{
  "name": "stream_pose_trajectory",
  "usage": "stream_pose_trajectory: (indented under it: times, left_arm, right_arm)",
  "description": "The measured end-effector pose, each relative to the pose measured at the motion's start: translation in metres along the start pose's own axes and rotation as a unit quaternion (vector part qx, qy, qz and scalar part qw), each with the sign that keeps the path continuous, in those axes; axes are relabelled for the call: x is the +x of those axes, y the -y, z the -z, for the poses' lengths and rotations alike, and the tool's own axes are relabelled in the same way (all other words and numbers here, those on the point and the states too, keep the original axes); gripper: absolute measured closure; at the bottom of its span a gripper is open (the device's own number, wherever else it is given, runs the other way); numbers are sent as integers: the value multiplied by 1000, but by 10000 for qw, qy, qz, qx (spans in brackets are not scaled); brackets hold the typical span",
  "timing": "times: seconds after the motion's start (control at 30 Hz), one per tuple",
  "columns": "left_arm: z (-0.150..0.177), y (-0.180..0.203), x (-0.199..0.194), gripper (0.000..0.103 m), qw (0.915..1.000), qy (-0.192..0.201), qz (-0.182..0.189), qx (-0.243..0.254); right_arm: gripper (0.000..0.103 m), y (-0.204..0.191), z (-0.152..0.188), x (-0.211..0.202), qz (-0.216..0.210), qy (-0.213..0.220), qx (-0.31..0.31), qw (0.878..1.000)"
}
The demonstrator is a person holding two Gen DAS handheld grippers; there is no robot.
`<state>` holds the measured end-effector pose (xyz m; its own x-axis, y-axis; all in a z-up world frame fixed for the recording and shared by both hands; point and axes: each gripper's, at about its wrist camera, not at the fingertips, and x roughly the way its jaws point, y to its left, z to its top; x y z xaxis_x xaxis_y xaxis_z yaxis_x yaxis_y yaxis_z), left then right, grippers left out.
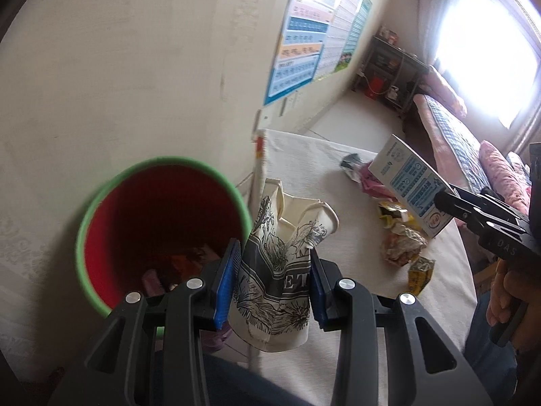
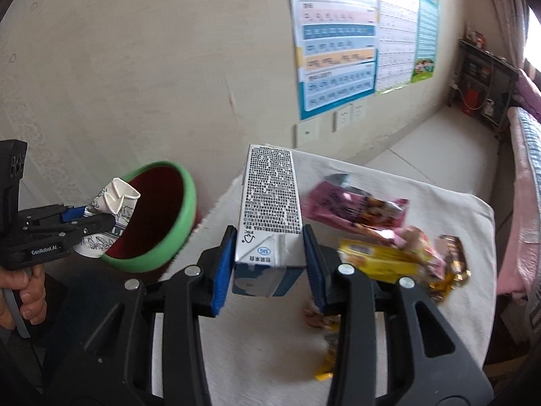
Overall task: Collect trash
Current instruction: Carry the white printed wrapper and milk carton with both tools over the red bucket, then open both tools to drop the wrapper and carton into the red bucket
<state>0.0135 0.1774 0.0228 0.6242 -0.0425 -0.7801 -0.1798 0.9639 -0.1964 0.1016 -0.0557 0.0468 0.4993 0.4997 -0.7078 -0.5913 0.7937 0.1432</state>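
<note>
At the far left, beside the left tongs (image 1: 275, 286), a bin (image 1: 162, 233) with a green rim and red inside stands against a pale wall, its mouth tipped toward the tongs. Some dark and purple scraps lie at its bottom.

The left tongs are partly closed on a crushed paper cup (image 1: 277, 270), white with black flower drawings. Both blue pads (image 1: 226, 280) press its sides. The cup's long axis runs straight out along the fingers, its crumpled open mouth pointing away from the camera, just right of the bin's rim. From the right wrist view the cup sits at the edge of the bin's opening, held clear of the tabletop (image 2: 439, 304).

Further right, the right tongs (image 2: 268, 264) are also partly closed, clamping a small milk carton (image 2: 270, 216) near its base. The carton is white and blue with a block of fine print on the face toward the camera. Its long axis runs forward and upward from the fingers, the top end pointing away, toward the wall with its bright posters (image 2: 338, 40). It is lifted off the cloth-covered tabletop.

Right of the right tongs, on the tabletop, lies a cluster of wrappers: a pink snack bag (image 2: 358, 209), a yellow packet (image 2: 378, 258), and gold foil pieces (image 2: 449, 270). They touch or overlap one another.

A hand (image 1: 507, 291) grips each tool's handle. A bed (image 1: 456, 135) with pink pillows lies beyond at the far right.
</note>
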Motion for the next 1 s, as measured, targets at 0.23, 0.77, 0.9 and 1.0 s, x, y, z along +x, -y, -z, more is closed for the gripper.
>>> stream_pose_trajectory:
  times: [0.23,0.77,0.9,1.0]
  left_arm:
    - [-1,-30,-12,68,9995,45,-236,-189]
    - [-4,-83,-26,68,9972,89,-537,-519]
    - [-4,-95,-26,68,9963,104,-536,-666]
    - [-4,-100,-24,68,9958,100,-545,-734]
  right_arm:
    - [65,-40,-23,17,-308,55,-194,9993]
    - [65,-107,-46,56,-845,0,-470,9953]
    - [65,-127,-50,69,-980,-69,-556,9936]
    - [65,-140,-53,78,-1053,-118,-613,9925]
